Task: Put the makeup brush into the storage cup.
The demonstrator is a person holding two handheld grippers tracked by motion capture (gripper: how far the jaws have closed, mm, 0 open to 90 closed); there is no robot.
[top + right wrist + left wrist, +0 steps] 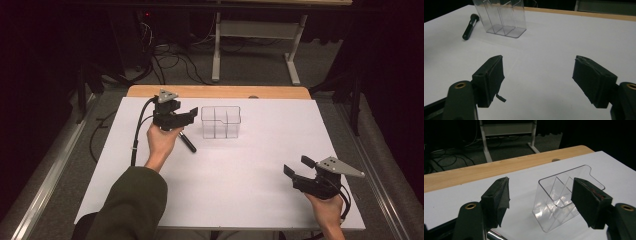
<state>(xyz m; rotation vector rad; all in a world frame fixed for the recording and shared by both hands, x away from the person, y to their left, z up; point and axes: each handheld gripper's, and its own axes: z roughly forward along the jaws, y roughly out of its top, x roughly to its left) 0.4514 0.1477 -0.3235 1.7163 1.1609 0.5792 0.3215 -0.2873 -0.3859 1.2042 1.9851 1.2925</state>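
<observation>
White sheet [250, 170] covers the table, a wooden edge strip [220, 91] bare at the far side; broad open surface between the hands. Left gripper [192, 114]: jaws wide, holding nothing, hovering just left of the clear compartmented organizer [221, 121] (upright, transparent, divided inside). Black pen [188, 142] lies beside that hand. Right gripper [296, 165]: jaws wide, near the front right edge, well apart from the organizer.
</observation>
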